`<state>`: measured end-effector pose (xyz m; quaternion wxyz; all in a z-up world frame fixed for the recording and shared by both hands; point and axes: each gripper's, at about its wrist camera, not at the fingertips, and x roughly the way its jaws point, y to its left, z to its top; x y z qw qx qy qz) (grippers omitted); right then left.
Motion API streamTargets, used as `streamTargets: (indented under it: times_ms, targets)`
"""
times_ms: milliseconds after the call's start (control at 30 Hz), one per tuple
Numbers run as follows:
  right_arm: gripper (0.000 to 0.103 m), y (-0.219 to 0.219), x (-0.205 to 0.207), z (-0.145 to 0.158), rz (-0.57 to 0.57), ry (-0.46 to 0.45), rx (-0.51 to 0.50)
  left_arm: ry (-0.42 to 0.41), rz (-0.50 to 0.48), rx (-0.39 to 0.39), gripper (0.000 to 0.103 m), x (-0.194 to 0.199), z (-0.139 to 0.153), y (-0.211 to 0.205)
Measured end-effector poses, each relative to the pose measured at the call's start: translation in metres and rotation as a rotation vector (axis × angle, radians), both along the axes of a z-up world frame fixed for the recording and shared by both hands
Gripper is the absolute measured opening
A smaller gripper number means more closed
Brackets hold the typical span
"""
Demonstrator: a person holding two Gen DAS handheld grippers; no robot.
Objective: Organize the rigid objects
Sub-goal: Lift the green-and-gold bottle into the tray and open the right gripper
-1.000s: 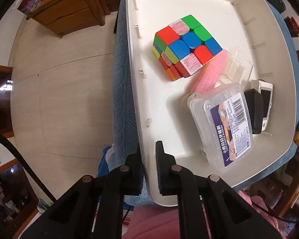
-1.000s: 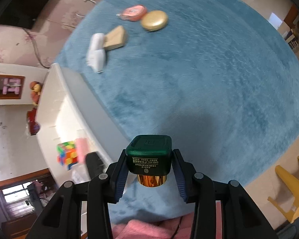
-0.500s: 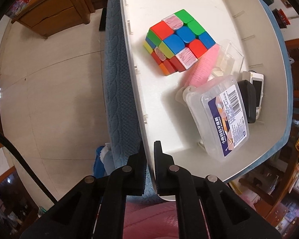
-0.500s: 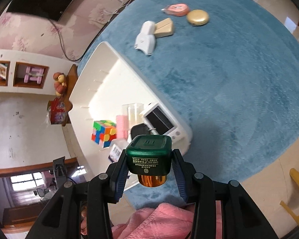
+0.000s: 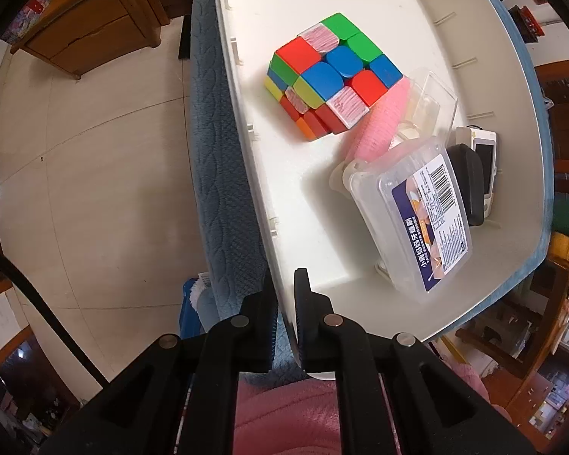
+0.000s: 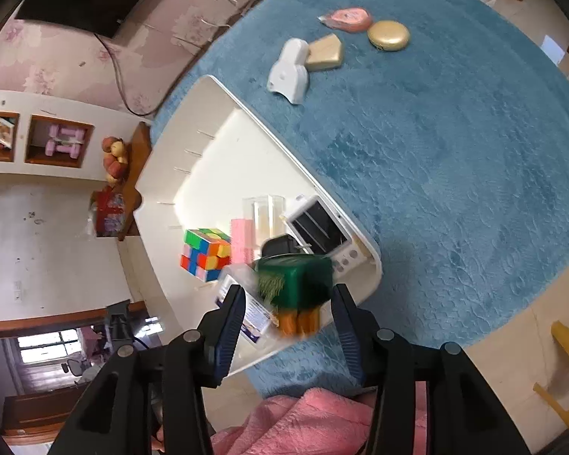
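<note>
My left gripper (image 5: 284, 276) is shut on the near rim of the white bin (image 5: 242, 140), one finger inside and one outside. The bin holds a colourful puzzle cube (image 5: 334, 76), a pink brush (image 5: 383, 121), a clear labelled box (image 5: 417, 220), a black case (image 5: 470, 182) and a white device (image 5: 485, 151). My right gripper (image 6: 289, 292) hovers over the bin's (image 6: 284, 144) near corner, its jaws opening. A green-capped bottle (image 6: 296, 284) with an amber body sits blurred and tilted between them, free of the pads.
On the blue cloth (image 6: 436, 151) beyond the bin lie a white object (image 6: 288, 76), a tan block (image 6: 324, 53), a gold compact (image 6: 389, 36) and a pink packet (image 6: 347, 19). A wooden cabinet (image 5: 95, 22) stands on the tiled floor left of the table.
The right gripper carried the bottle from over the cloth to over the bin, then its jaws spread and the bottle slipped and tilted. The left gripper kept its hold on the rim.
</note>
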<state>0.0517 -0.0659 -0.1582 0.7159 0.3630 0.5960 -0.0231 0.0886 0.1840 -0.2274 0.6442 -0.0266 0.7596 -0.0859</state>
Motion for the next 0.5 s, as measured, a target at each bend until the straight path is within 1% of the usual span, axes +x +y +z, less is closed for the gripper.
streamTargets:
  times_ms: [67, 167, 233, 300, 367, 500]
  targets:
    - [0.049, 0.0, 0.002, 0.005, 0.009, -0.017, -0.005, 0.001, 0.008, -0.006, 0.008, 0.002, -0.001, -0.002]
    - [0.049, -0.003, 0.005, 0.013, 0.029, -0.036, -0.046, -0.001, 0.026, 0.001, 0.008, 0.003, 0.0, 0.001]
    - [0.049, -0.006, 0.007, 0.017, 0.04, -0.048, -0.071, -0.017, 0.035, 0.009, 0.008, 0.004, 0.003, 0.003]
    - [0.054, -0.011, 0.011, 0.021, 0.059, -0.064, -0.09, -0.029, 0.047, 0.019, 0.008, 0.005, 0.006, 0.004]
    - [0.056, -0.017, 0.016, 0.023, 0.075, -0.079, -0.114, -0.037, 0.065, 0.027, 0.008, 0.005, 0.01, 0.004]
    - [0.058, -0.033, 0.028, 0.029, 0.112, -0.099, -0.184, -0.033, 0.112, 0.047, 0.008, 0.001, 0.011, 0.005]
